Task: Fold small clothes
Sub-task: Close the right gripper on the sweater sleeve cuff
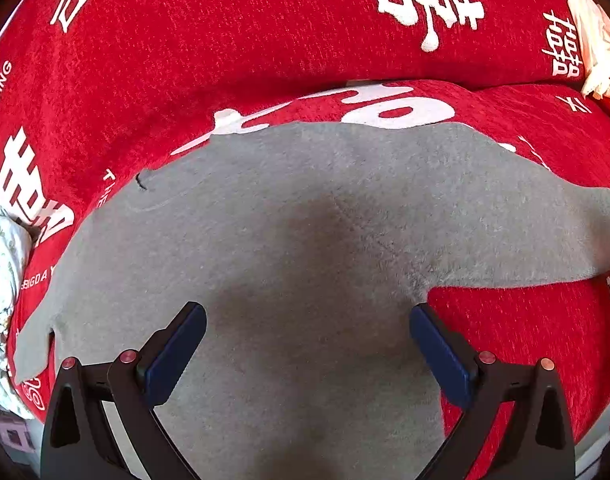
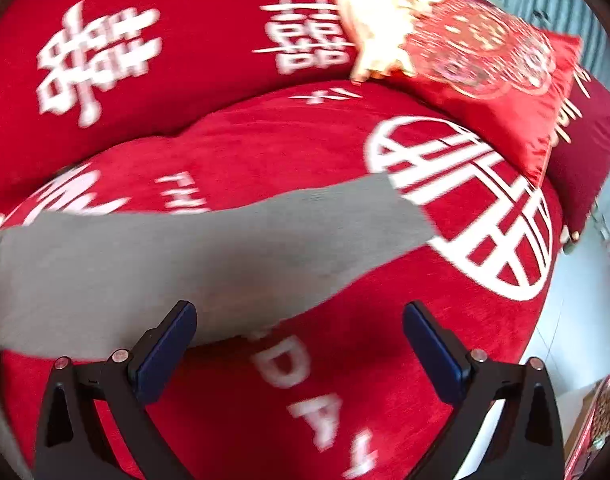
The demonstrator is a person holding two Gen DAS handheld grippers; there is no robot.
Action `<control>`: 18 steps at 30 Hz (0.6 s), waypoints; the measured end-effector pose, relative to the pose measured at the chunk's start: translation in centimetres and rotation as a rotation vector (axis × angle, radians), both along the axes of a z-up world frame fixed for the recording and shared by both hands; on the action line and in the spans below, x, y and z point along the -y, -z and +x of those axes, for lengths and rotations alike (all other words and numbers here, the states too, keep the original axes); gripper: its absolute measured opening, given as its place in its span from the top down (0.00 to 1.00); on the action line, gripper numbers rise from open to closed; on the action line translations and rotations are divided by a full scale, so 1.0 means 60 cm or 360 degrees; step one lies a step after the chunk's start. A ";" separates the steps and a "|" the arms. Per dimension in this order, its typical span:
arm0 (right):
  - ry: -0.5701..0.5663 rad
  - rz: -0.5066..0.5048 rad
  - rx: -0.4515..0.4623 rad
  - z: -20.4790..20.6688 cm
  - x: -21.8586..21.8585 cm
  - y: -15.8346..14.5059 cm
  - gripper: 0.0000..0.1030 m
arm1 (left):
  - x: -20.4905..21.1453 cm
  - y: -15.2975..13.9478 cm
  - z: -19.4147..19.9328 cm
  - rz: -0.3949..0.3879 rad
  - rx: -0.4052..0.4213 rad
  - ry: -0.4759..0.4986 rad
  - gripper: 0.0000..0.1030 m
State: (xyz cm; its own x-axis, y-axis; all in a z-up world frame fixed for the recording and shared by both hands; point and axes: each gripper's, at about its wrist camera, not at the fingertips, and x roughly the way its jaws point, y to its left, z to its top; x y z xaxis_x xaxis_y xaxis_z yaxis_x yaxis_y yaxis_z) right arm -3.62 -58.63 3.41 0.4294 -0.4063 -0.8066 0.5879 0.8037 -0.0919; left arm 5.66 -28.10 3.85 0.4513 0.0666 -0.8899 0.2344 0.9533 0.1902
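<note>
With both jaws wide and empty, gray top (image 1: 305, 216) lies flat on red bedspread (image 1: 185, 60). Risk: right gripper (image 2: 301, 328) at sleeve (image 2: 265, 236) pinches bedspread too, dragging it.

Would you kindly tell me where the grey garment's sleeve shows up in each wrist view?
Left wrist view: the sleeve runs to the right edge, off the grey garment.
Right wrist view: the sleeve crosses the middle, cuff pointing right.
Shared landmark: the red cushion on the red cover.
</note>
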 end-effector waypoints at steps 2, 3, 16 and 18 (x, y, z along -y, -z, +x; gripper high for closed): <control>0.0051 0.0038 0.0013 -0.009 0.036 0.012 0.09 | 0.003 0.005 0.005 -0.0005 -0.0014 -0.0012 0.00; 0.0084 0.0069 0.0019 -0.013 0.056 0.018 0.13 | 0.003 0.007 0.007 -0.0010 -0.0021 -0.0018 0.00; -0.0055 0.0129 0.0145 0.045 0.099 0.039 0.92 | -0.030 0.014 0.038 -0.0143 -0.0028 -0.0115 0.00; 0.0001 0.0256 0.0272 0.026 0.113 0.027 0.93 | -0.047 0.011 0.046 -0.0183 -0.0024 -0.0161 0.00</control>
